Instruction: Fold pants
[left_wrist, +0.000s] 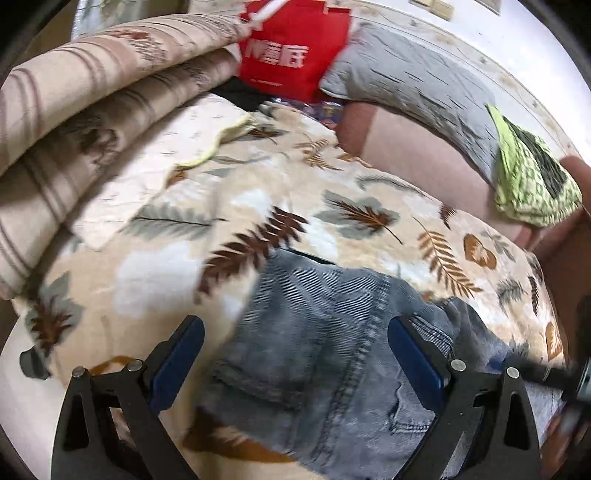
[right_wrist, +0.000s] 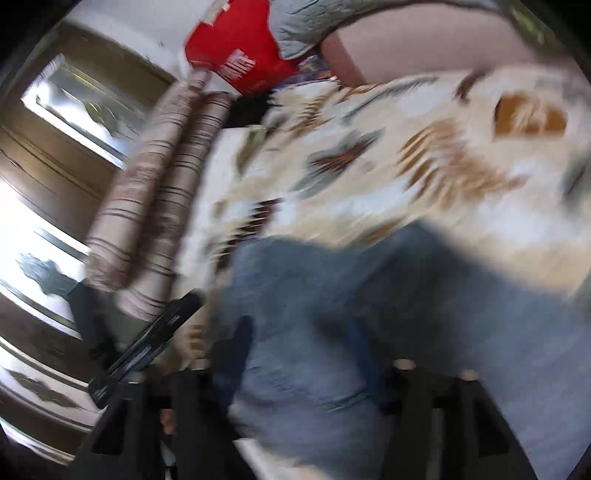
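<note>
The jeans (left_wrist: 332, 354) lie bunched on a leaf-print blanket (left_wrist: 258, 206), near its front edge. A back pocket and a stitched seam face up in the left wrist view. The left gripper (left_wrist: 295, 354) hangs over them with its jaws spread wide; the blue pads (left_wrist: 177, 365) stand on either side of the denim without pressing it, so nothing is held.

In the right wrist view the picture is badly smeared. The jeans (right_wrist: 369, 314) fill the lower middle, and the right gripper (right_wrist: 299, 354) sits over them with its fingers apart, denim showing between them. Whether the pads touch the cloth I cannot tell through the blur.

Farther out, a striped folded quilt (left_wrist: 74, 122) runs along the blanket's left side. Behind the blanket a red bag (left_wrist: 295, 48) stands against a grey pillow (left_wrist: 413, 92). A green patterned cloth (left_wrist: 532, 181) lies at the right, on a pink sheet (left_wrist: 413, 155). A wooden cabinet with glass panels (right_wrist: 55, 155) shows at the left of the right wrist view.
</note>
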